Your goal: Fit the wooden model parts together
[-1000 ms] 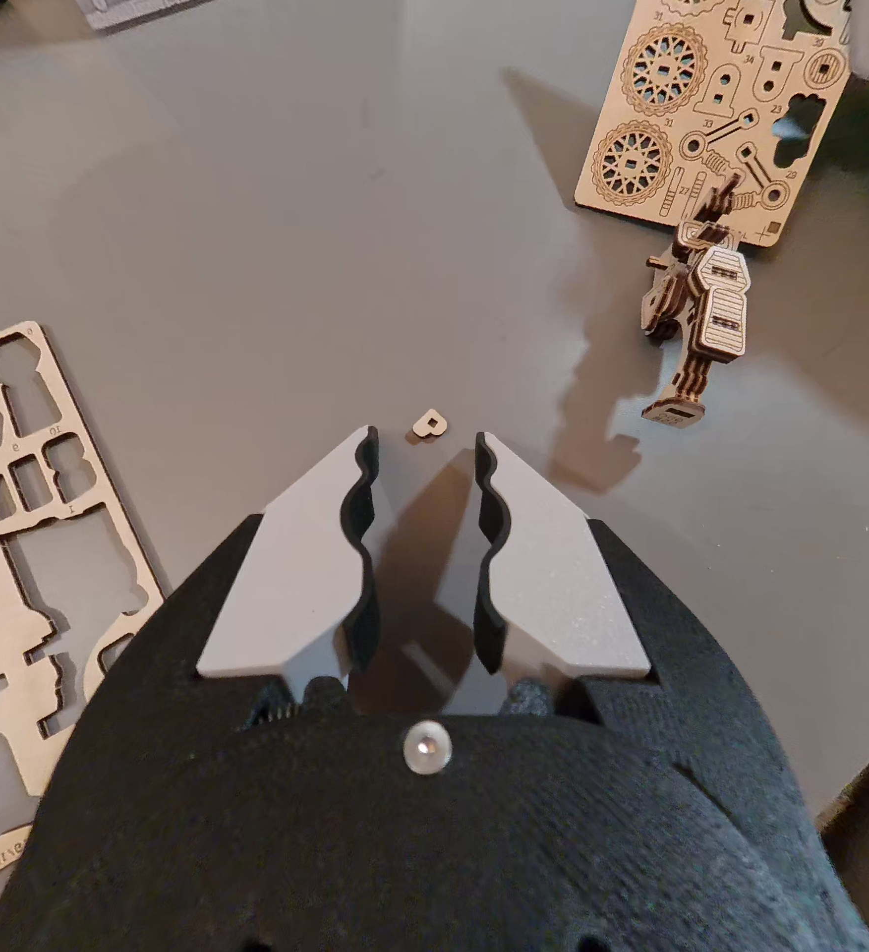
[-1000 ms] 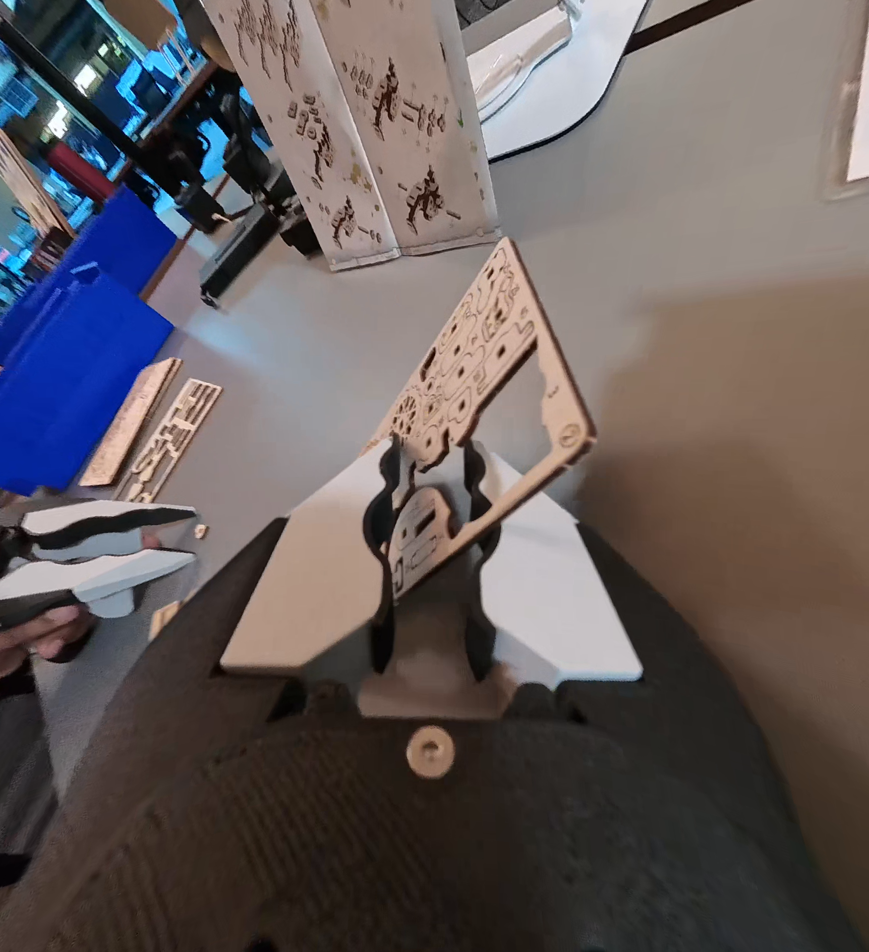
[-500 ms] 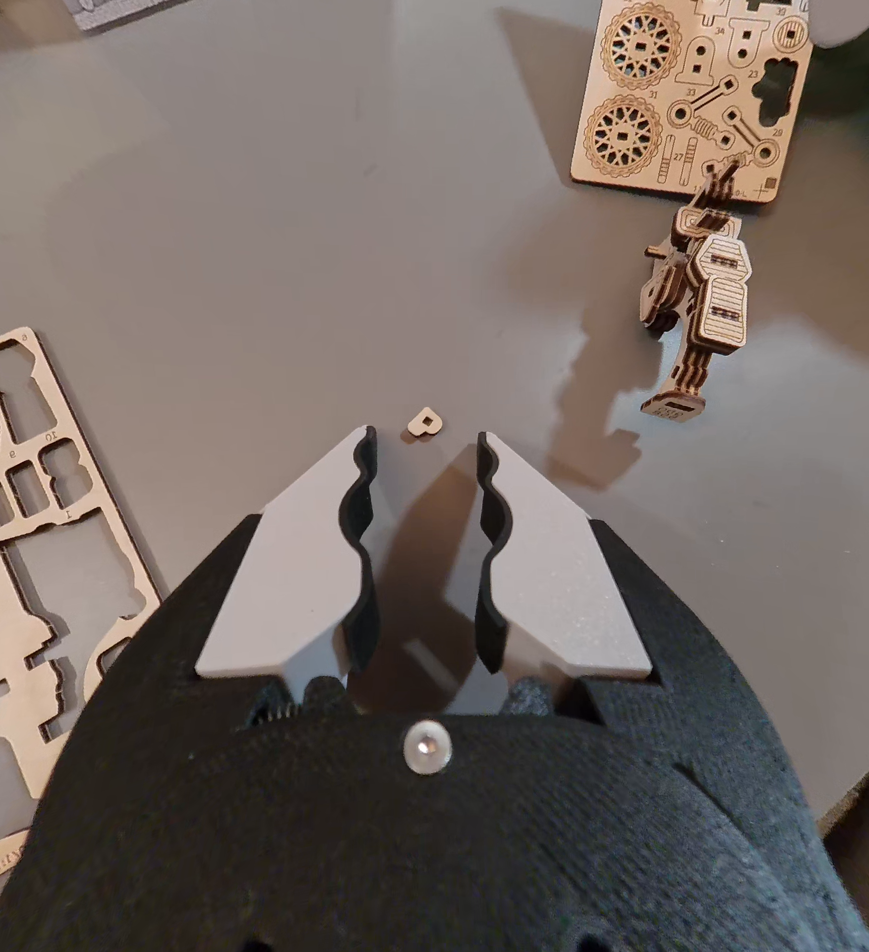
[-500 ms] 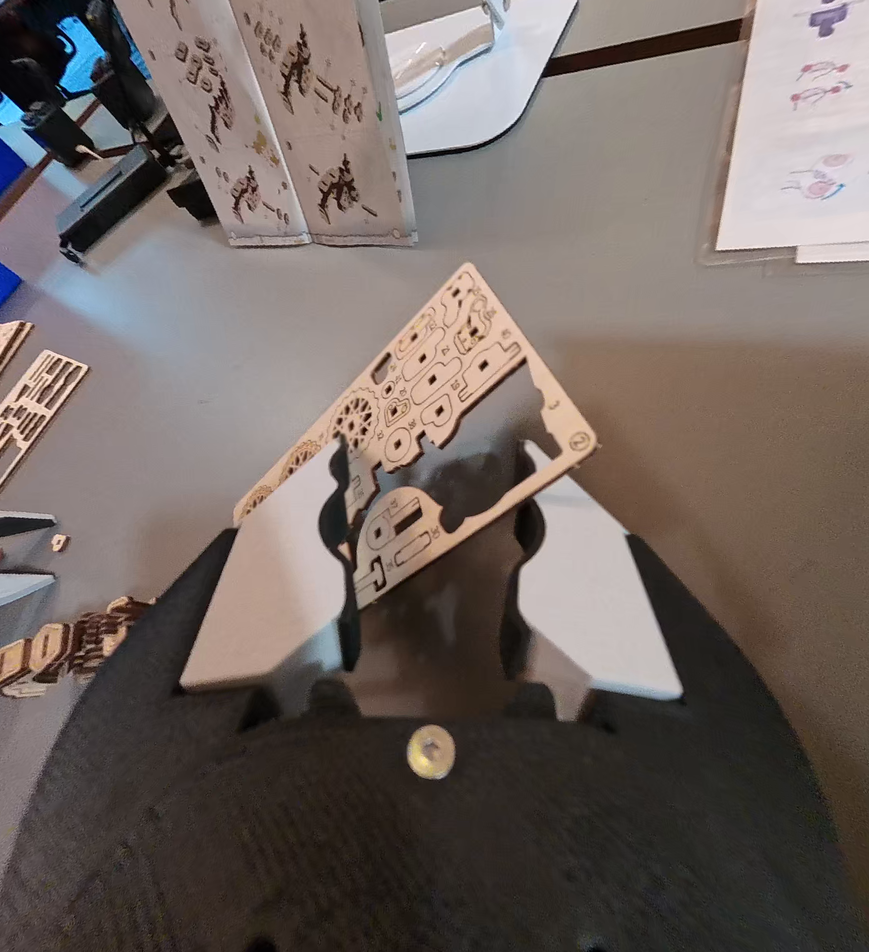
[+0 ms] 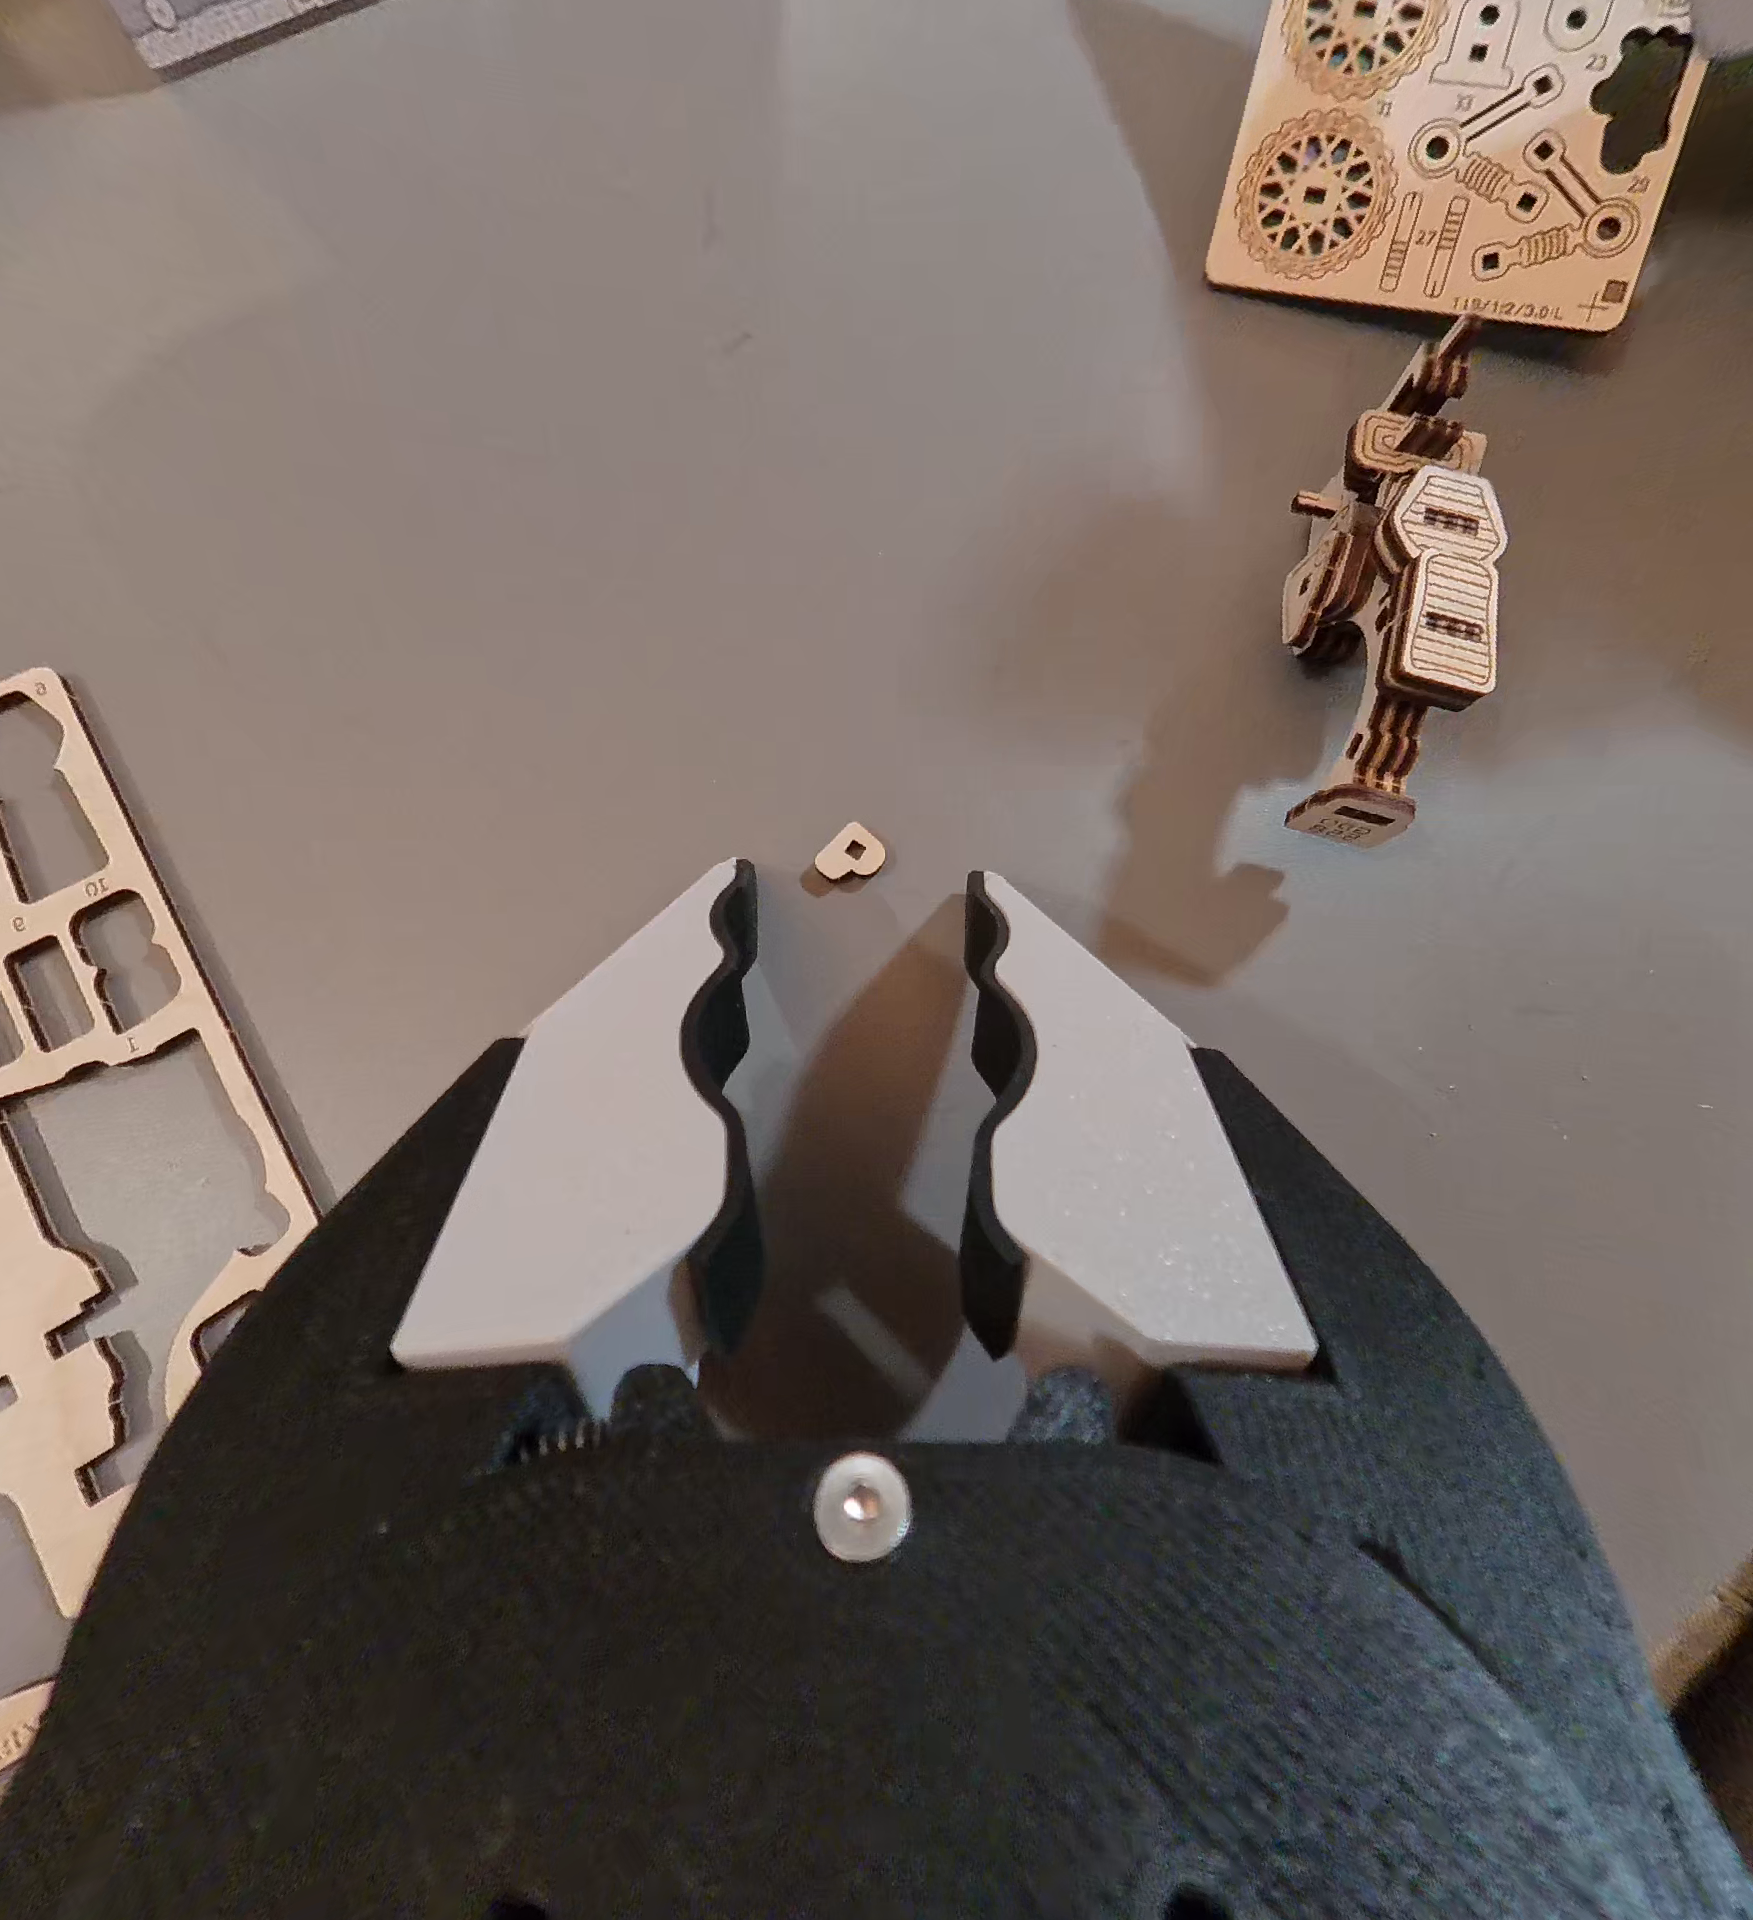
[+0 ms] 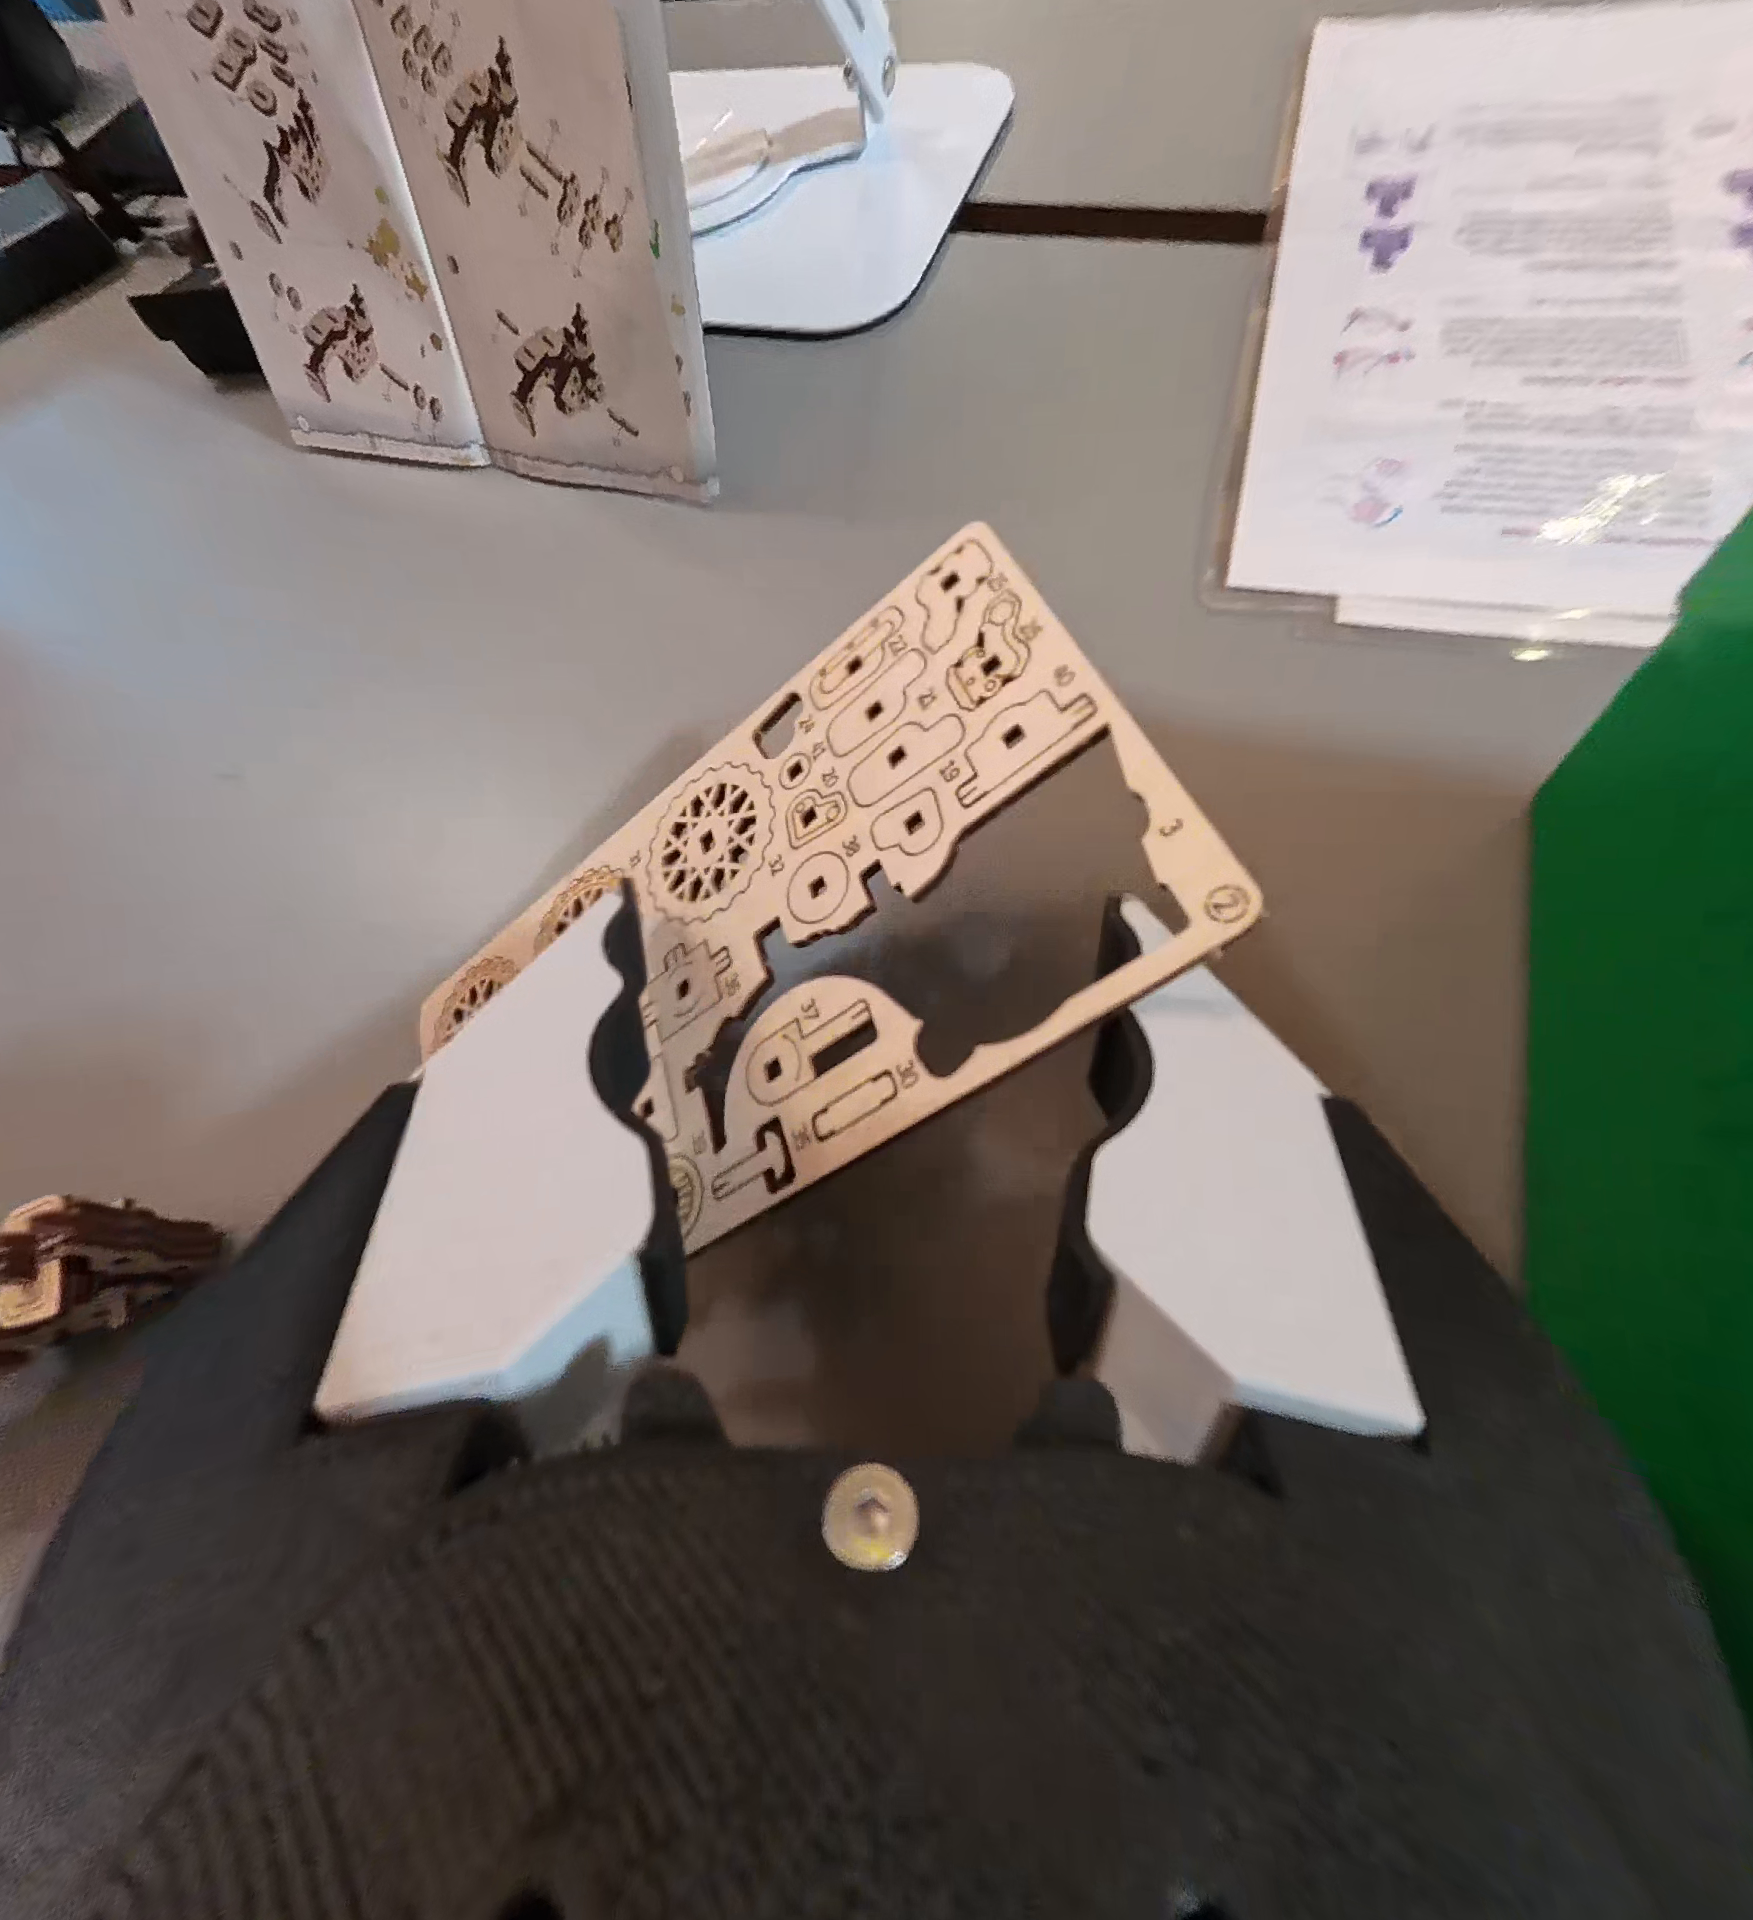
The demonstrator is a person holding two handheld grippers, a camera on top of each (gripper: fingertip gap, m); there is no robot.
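My left gripper (image 5: 859, 875) is open and empty, low over the grey table. A small loose wooden piece (image 5: 851, 854) lies on the table just ahead of its fingertips. The partly built wooden model (image 5: 1402, 613) stands to the right; it also shows in the right wrist view (image 6: 51, 1278). My right gripper (image 6: 874, 899) is wide open, and a wooden parts sheet (image 6: 851, 790) with gear shapes lies on the table under and ahead of its fingers. The same sheet shows in the left wrist view (image 5: 1454, 156).
An emptied parts sheet (image 5: 41, 1091) lies at the left. A folded instruction leaflet (image 6: 498, 239) stands at the back, next to a white stand base (image 6: 851, 187). Printed pages in a sleeve (image 6: 1516, 312) lie back right. A green block (image 6: 1703, 1039) is close on the right.
My right gripper has opened and let go of the parts sheet, which went from tilted up in the jaws to lying on the table. The left gripper has hardly moved.
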